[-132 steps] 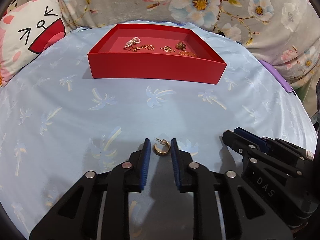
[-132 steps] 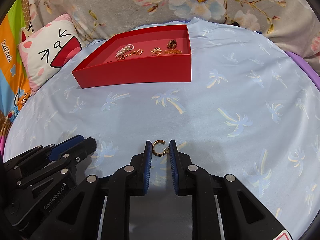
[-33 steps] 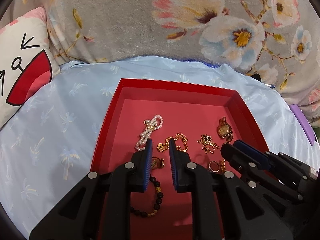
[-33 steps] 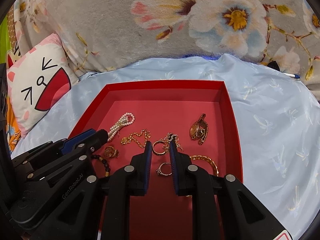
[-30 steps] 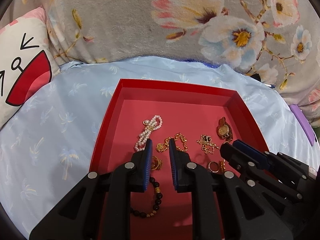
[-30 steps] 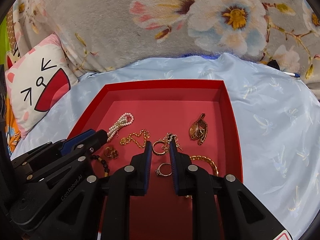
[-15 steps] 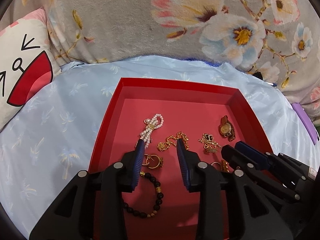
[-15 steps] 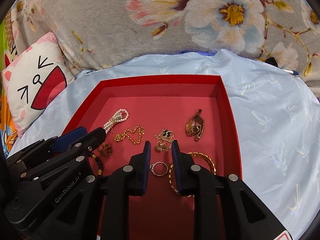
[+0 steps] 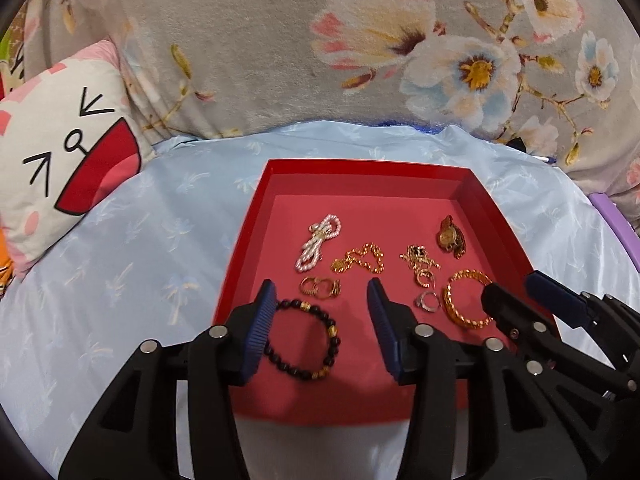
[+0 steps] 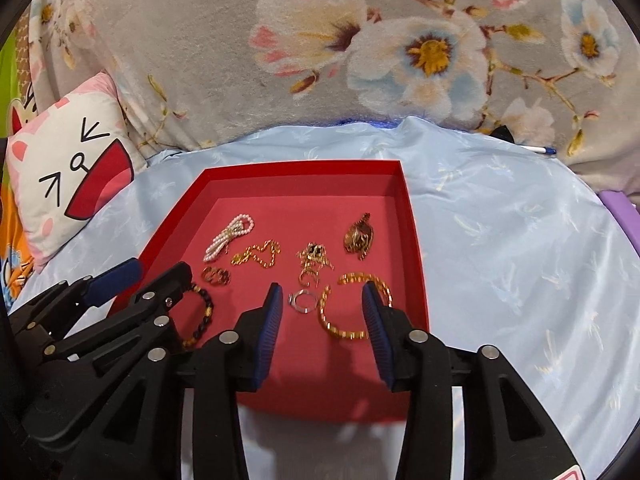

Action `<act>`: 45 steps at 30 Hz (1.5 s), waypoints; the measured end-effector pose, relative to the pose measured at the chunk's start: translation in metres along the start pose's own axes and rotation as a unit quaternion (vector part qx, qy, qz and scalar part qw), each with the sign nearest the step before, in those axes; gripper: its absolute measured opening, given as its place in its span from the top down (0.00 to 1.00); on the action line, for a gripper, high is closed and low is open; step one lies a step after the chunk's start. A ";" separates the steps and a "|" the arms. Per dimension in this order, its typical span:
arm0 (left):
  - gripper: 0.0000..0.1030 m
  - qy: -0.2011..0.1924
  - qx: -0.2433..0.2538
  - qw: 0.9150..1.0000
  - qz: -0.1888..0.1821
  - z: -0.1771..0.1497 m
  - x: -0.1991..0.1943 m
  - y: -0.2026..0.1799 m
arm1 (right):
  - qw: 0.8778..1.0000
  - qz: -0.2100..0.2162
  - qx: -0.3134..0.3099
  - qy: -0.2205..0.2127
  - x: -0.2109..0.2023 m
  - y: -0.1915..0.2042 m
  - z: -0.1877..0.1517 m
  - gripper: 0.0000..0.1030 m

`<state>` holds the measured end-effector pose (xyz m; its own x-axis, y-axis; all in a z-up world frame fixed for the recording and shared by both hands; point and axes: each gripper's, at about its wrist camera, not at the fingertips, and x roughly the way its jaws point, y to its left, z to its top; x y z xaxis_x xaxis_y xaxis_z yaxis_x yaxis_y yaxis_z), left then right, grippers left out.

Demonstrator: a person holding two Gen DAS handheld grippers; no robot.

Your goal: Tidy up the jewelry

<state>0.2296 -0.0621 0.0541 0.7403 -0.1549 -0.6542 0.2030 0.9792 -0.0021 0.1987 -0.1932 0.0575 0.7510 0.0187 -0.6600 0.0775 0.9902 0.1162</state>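
A red tray [image 9: 256, 208] [image 10: 414, 240] lies on the blue sheet and holds several jewelry pieces. My left gripper [image 9: 322, 294] is open and empty above the tray's near left part, over a gold hoop earring [image 9: 320, 286] and a black bead bracelet [image 9: 308, 340]. My right gripper [image 10: 320, 296] is open and empty above the tray's near right part, over a silver ring [image 10: 303, 301], a gold bangle [image 10: 352, 308] and a second gold hoop earring [image 10: 310, 276]. A pearl strand [image 9: 318, 246], a gold chain [image 9: 360, 262] and a watch [image 9: 450, 236] lie farther back.
A cat-face cushion [image 9: 60, 152] leans at the left. A grey floral blanket [image 9: 360, 40] rises behind the tray. A purple edge [image 9: 616, 220] shows at the far right. A pen [image 10: 540, 149] lies at the back right on the sheet.
Both grippers carried gold hoop earrings from the sheet to the tray. In the last half second both opened wide, dropped the earrings into the tray and drew back a little.
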 end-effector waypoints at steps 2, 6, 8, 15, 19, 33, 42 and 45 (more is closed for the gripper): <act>0.55 -0.002 -0.003 1.000 -0.003 -0.005 -0.013 0.001 | 1.000 0.004 0.008 -0.001 -0.011 -0.004 -0.008 0.48; 0.47 -0.009 0.000 1.000 0.006 -0.016 -0.035 -0.002 | 1.000 0.003 0.019 -0.009 -0.034 -0.009 -0.025 0.44; 0.46 -0.016 0.000 1.000 0.014 -0.022 -0.045 -0.003 | 1.000 -0.001 0.022 -0.013 -0.041 -0.008 -0.032 0.42; 0.42 -0.025 -0.021 0.999 0.027 -0.041 -0.061 0.000 | 0.998 -0.054 0.011 -0.041 -0.057 -0.003 -0.055 0.33; 0.40 -0.033 -0.014 0.998 0.049 -0.048 -0.061 0.000 | 0.997 -0.058 0.004 -0.044 -0.054 -0.001 -0.059 0.33; 0.33 -0.043 -0.009 0.997 0.069 -0.064 -0.046 0.002 | 0.997 -0.064 0.005 -0.044 -0.036 0.000 -0.074 0.32; 0.30 -0.058 -0.010 0.995 0.075 -0.069 -0.043 0.001 | 0.998 -0.059 0.013 -0.032 -0.029 -0.004 -0.076 0.31; 0.30 -0.055 -0.011 0.996 0.074 -0.070 -0.040 0.002 | 0.998 -0.064 0.012 -0.023 -0.026 -0.003 -0.076 0.31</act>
<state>0.1560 -0.0454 0.0274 0.8270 -0.0206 -0.5618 0.0733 0.9947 0.0716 0.1289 -0.1861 0.0175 0.7633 -0.1146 -0.6358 0.1899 0.9805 0.0513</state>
